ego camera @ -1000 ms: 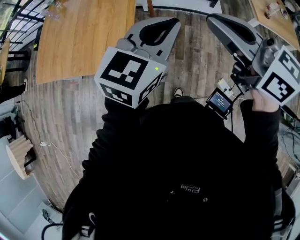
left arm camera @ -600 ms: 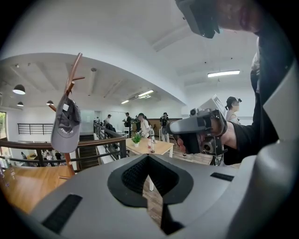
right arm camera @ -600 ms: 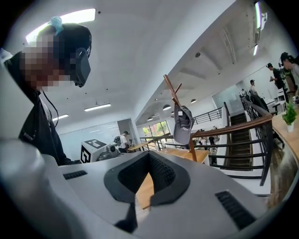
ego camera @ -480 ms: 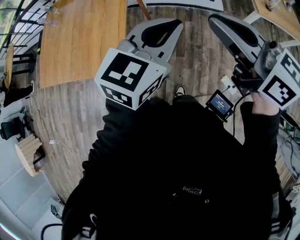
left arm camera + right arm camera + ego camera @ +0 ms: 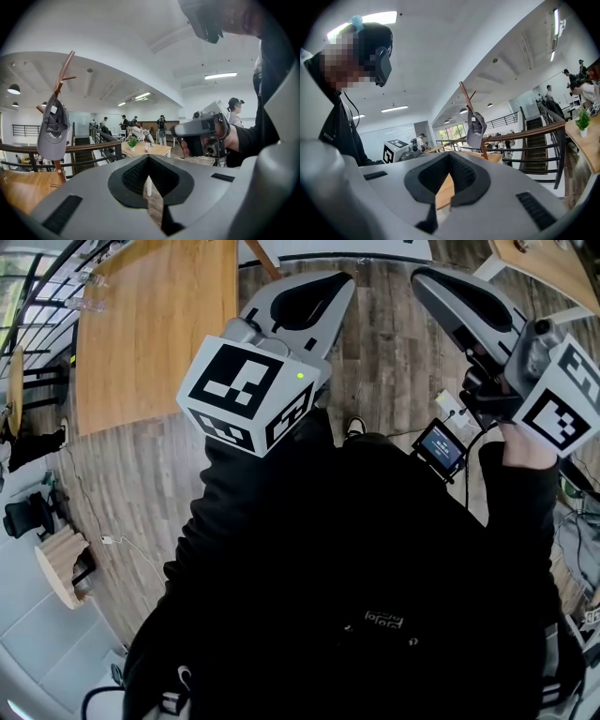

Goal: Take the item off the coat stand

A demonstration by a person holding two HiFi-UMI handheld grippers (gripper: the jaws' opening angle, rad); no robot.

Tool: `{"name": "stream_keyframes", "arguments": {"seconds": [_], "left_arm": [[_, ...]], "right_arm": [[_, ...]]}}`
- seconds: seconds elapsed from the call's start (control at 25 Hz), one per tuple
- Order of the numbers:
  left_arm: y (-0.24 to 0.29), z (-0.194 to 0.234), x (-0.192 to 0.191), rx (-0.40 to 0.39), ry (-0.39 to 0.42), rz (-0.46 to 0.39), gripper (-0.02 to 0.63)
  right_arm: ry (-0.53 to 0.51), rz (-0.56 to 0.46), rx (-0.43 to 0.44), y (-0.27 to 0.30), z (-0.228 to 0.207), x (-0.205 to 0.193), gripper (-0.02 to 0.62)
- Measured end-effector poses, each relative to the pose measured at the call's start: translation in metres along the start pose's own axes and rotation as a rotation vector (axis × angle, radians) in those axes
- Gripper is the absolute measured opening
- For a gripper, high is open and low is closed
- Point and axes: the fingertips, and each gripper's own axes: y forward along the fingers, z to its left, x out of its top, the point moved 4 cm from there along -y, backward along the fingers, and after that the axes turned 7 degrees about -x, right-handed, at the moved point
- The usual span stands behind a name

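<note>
Cap (image 5: 53,129): grey, hanging by its crown from an upper branch of the wooden coat stand (image 5: 64,75). It sits far left in the left gripper view and at far centre in the right gripper view, well apart from both tools. The stand's foot appears to rest on a wooden table (image 5: 155,324), which lies to the far left in the head view.

Progress: removal has not begun. The cap is on its branch and nothing touches it. The whole sequence is left to do: approach, open, grip, lift clear of the branch.

Left gripper (image 5: 149,161): jaws pressed together, nothing between the pads. It is held up in front of the person's chest.

Right gripper (image 5: 450,157): jaws likewise pressed together and empty. It is held to the right of the left gripper, at similar height.

Surroundings:
- A dark railing (image 5: 93,149) with a wooden handrail runs behind the stand.
- A staircase (image 5: 534,152) descends at the far right.
- A light table carrying a small plant (image 5: 133,142) stands far off, with several people beyond it.

Obstructions: none lie between the grippers and the cap. The neighbouring branches of the stand could snag the cap if it is pulled sideways rather than lifted.
</note>
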Motion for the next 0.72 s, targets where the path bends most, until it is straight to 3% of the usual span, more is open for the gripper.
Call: {"name": "stream_keyframes", "arguments": {"seconds": [0.72], "left_arm": [[0.011,0.017,0.011,-0.063,0.051,-0.072,0.005]], "right_arm": [[-0.083,-0.031,-0.068,-0.001,0.000,0.010,0.017]]}}
